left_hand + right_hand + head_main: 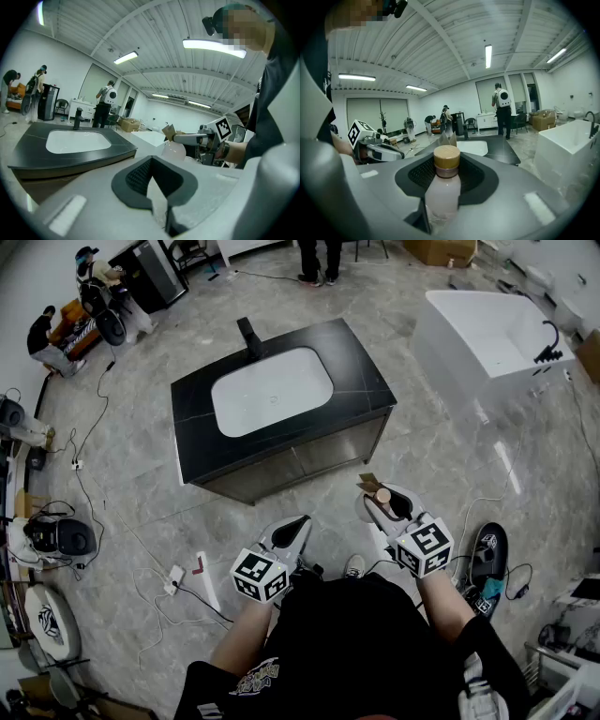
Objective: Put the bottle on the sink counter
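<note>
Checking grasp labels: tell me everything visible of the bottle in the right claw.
Small translucent pale-pink plastic bottle with a round tan wood-look cap in place. The dark ribbed pads of the right claw grip its body below the neck; the cap stands clear of them. It is held in the air over the grey floor, short of the black sink counter, touching nothing but the claw.
</note>
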`<state>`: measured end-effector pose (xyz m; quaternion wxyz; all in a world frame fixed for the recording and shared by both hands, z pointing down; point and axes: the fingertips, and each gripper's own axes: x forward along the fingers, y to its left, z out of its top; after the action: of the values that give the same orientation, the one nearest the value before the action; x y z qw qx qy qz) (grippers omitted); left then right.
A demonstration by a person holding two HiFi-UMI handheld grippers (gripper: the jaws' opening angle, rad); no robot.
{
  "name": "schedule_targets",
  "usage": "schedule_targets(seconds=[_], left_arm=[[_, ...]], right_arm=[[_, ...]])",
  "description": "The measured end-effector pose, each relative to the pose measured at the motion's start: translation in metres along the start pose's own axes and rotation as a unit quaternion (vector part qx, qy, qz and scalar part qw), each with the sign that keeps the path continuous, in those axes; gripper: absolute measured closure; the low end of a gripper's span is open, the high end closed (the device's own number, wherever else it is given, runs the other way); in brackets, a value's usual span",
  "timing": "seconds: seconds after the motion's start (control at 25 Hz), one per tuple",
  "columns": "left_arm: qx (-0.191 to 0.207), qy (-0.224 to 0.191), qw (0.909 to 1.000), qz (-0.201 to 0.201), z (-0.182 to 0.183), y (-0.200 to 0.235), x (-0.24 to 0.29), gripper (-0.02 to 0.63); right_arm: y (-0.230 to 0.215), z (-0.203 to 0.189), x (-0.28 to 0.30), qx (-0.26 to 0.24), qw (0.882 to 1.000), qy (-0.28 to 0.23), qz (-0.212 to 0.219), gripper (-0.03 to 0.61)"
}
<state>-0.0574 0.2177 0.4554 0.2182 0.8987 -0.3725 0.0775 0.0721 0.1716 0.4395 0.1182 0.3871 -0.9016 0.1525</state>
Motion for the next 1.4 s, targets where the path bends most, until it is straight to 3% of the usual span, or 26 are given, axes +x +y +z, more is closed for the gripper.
schedule_targets(seconds=[1.4], left_arm=[[0.011, 0.004, 0.9999, 0.003, -0.001, -0.02, 0.029, 0.614]], right_arm=[[-0.034, 0.0, -0.022, 0.0, 1.0, -0.018, 0.002, 0.42]])
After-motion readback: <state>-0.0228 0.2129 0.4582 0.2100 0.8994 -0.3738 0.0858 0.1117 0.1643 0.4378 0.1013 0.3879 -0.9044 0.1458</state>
